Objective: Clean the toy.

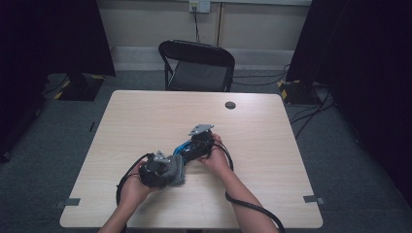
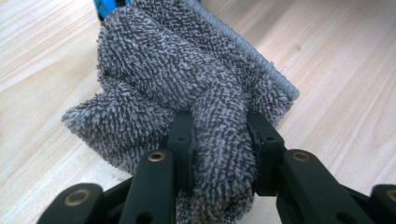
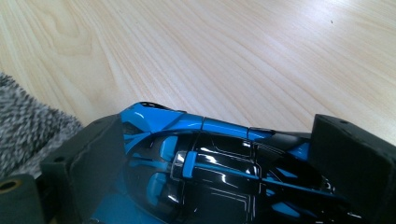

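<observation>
A grey fluffy cloth is bunched up on the wooden table, and my left gripper is shut on a fold of it. In the high view the left gripper and the cloth sit at the table's near left. A glossy blue and black toy car lies between the pads of my right gripper, which is shut on its sides. From above, the right gripper holds the car with its nose touching the cloth. The car's blue tip peeks from behind the cloth.
A black folding chair stands beyond the far edge of the table. A small dark round cap is set into the tabletop at the far right. Cables trail from both grippers over the near edge. Dark curtains flank both sides.
</observation>
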Action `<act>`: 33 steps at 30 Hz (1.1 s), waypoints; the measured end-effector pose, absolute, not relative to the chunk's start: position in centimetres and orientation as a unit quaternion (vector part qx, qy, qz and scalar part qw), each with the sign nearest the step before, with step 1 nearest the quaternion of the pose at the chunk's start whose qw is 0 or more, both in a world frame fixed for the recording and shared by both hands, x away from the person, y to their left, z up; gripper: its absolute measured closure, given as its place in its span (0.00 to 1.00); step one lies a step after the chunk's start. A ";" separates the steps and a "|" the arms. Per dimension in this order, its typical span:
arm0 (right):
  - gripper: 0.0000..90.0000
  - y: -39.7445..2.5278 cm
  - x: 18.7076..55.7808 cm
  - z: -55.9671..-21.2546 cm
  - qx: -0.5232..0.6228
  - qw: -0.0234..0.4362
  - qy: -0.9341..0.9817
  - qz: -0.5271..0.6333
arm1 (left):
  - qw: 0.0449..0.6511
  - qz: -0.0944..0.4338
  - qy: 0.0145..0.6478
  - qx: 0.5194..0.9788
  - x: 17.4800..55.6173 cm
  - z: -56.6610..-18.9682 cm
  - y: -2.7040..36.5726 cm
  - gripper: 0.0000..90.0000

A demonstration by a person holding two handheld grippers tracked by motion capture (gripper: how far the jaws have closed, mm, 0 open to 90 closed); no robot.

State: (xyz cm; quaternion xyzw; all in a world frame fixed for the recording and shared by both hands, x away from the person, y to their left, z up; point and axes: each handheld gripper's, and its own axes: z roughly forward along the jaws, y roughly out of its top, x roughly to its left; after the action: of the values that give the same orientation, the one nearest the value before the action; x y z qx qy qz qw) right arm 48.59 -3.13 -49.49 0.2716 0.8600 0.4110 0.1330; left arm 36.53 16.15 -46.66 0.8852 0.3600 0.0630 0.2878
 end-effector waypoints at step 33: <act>0.04 -3.1 48.6 -49.5 0.272 0.133 0.861 0.410 | 0.343 0.083 0.353 0.866 37.2 -44.6 18.4 0.47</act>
State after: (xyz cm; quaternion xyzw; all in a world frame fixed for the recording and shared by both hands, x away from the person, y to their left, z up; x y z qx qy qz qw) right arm 48.60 -3.08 -49.45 0.2716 0.8606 0.4100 0.1325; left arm 37.15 18.36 -44.57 0.8664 0.3530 0.0826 0.3435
